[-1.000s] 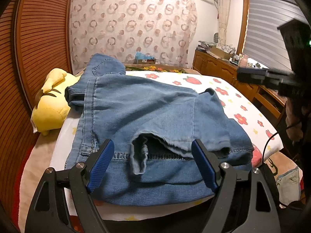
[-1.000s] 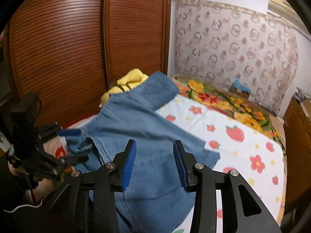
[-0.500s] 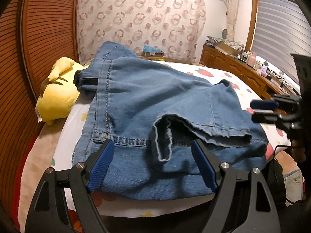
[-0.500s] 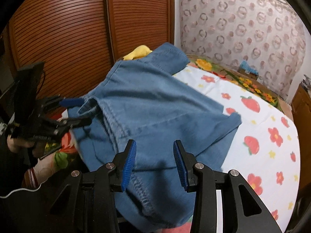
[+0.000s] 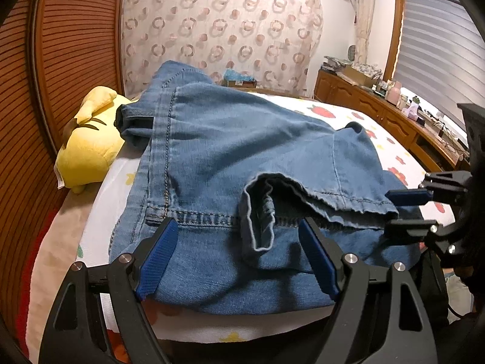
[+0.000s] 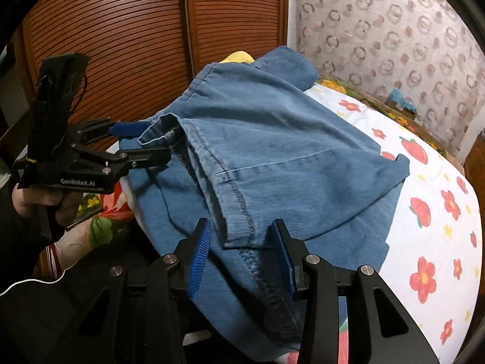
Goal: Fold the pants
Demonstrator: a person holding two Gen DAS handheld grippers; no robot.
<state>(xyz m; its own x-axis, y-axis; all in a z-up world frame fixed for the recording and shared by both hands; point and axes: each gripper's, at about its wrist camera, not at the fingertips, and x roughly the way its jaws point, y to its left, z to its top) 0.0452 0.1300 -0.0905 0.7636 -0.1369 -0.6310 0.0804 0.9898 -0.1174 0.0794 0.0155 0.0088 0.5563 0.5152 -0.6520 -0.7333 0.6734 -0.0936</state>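
The blue denim pants (image 5: 230,154) lie folded over on the bed, a leg hem on top near the front edge; they also show in the right wrist view (image 6: 272,139). My left gripper (image 5: 239,254) is open, its jaws wide on either side of the curled hem corner (image 5: 257,212), just in front of it. My right gripper (image 6: 242,251) is open around the other hem corner (image 6: 239,236). Each gripper shows in the other's view, the right one (image 5: 409,209) and the left one (image 6: 136,142), both open at the hem's ends.
A yellow plush toy (image 5: 88,142) lies at the pants' far left, against the brown slatted wardrobe (image 6: 136,30). The bed sheet (image 6: 439,212) has a flower and strawberry print. A wooden dresser (image 5: 379,112) with clutter runs along the right wall.
Both grippers have moved in closer and lower to the pants' near hem. The right gripper's jaws have opened wider and now straddle the hem corner.
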